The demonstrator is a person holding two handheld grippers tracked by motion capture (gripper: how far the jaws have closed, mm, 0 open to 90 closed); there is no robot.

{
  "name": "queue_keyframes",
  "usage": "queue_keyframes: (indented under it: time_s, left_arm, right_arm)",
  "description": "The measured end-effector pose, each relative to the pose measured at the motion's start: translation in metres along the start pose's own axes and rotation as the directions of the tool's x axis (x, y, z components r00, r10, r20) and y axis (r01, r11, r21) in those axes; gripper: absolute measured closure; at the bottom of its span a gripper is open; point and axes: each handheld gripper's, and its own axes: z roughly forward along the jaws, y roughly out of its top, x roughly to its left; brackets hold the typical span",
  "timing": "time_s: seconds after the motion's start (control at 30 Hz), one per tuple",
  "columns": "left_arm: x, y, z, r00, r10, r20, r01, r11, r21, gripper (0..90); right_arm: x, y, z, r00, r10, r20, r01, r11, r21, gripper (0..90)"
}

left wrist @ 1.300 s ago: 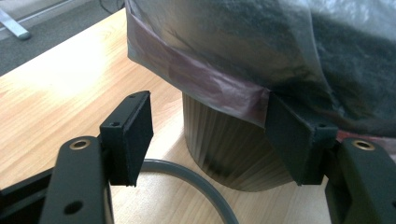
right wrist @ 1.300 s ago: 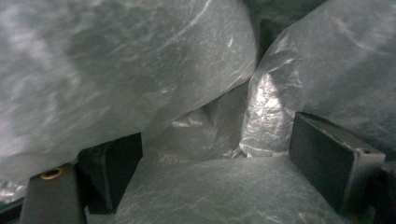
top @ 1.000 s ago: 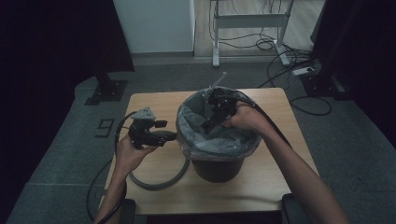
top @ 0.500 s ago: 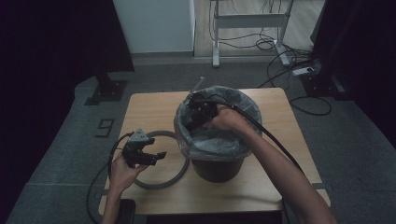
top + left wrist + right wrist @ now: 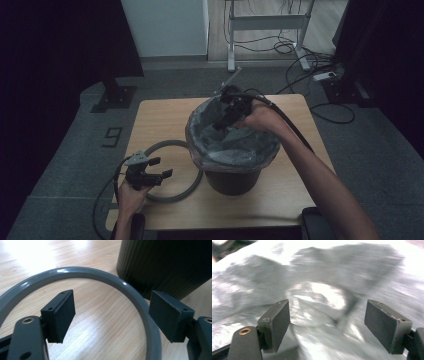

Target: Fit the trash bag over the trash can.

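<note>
While the dark bin (image 5: 232,175) is standing mid-table (image 5: 160,120) with its grey liner (image 5: 235,147) draped over the rim, the right gripper (image 5: 226,116) is reaching into it, jaws wide and empty; the left gripper (image 5: 159,169), jaws wide, is hovering over the grey ring (image 5: 100,275) lying beside the bin.

A bin (image 5: 232,175) stands mid-table (image 5: 160,115), a bag (image 5: 235,145) lining it. A ring (image 5: 172,172) lies flat just left of the bin, toward the near edge. Cables (image 5: 300,65) trail across the floor beyond the far right corner.
</note>
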Motion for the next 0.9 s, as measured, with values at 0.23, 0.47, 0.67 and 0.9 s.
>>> queue_keyframes:
  time_s: [0.23, 0.47, 0.67, 0.9]
  left_arm:
    - [0.002, -0.004, 0.000, 0.9999, -0.009, 0.005, 0.010, 0.9999, -0.012, 21.2]
    - [0.003, -0.007, 0.004, 0.9999, -0.007, 0.012, 0.007, 1.0000, 0.005, 21.2]
    - [0.003, -0.008, 0.004, 1.0000, -0.003, 0.000, 0.003, 0.9999, 0.012, 20.5]
    - [0.005, -0.013, 0.008, 0.9991, -0.001, -0.042, 0.003, 0.9984, 0.057, 15.2]
  right_arm:
    - [-0.022, -0.018, 0.027, 0.9888, 0.112, 0.099, -0.121, 0.989, 0.087, 25.0]
    - [-0.026, -0.031, 0.065, 0.9917, 0.090, 0.092, -0.105, 0.979, 0.177, 27.1]
    - [-0.022, -0.031, 0.066, 0.9968, 0.062, 0.051, -0.071, 0.979, 0.192, 25.3]
    - [-0.017, -0.022, 0.011, 0.9946, 0.080, 0.066, -0.082, 0.996, 0.029, 25.9]
